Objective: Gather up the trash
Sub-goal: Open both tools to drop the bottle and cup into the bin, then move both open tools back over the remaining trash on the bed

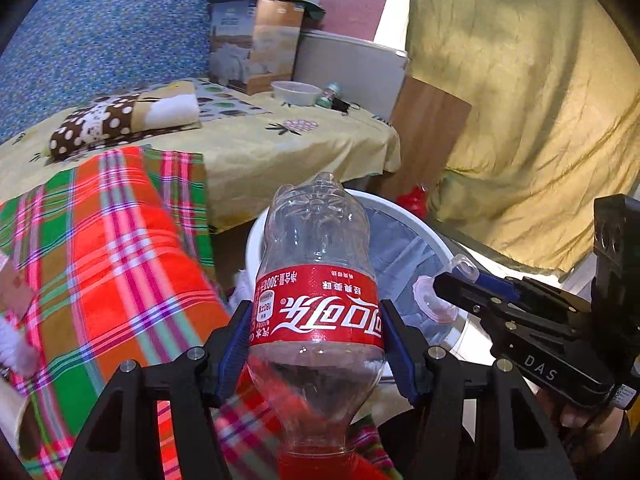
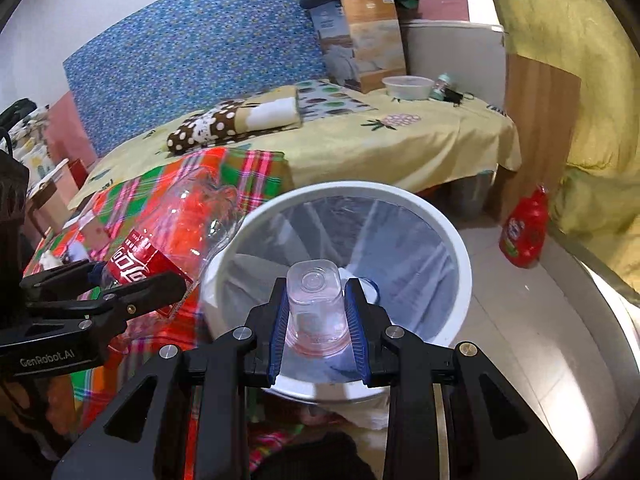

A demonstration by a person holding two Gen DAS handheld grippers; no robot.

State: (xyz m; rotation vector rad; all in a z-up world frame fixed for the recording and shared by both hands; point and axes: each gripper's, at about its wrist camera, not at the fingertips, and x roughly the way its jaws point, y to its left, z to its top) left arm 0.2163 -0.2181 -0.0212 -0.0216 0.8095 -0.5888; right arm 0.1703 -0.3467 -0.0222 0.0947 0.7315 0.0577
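Note:
My left gripper (image 1: 316, 340) is shut on an empty clear cola bottle (image 1: 316, 264) with a red label, held base forward at the left rim of a white trash bin (image 1: 400, 204) lined with a clear bag. The bottle (image 2: 140, 260) and left gripper (image 2: 132, 280) also show at the left of the right wrist view. My right gripper (image 2: 316, 320) is shut on a small clear plastic cup (image 2: 316, 300), held upside down over the bin's (image 2: 460, 264) opening. The right gripper (image 1: 452, 284) and its cup (image 1: 436, 300) appear at the right of the left wrist view.
A bed with a yellow sheet (image 2: 360, 144), a plaid blanket (image 1: 120, 240) and a dotted pillow (image 2: 224, 124) lies to the left. A carton (image 2: 360, 40), a white bowl (image 2: 408, 86) and a small jar (image 2: 440, 86) sit on it. A red detergent bottle (image 2: 524, 228) stands on the floor.

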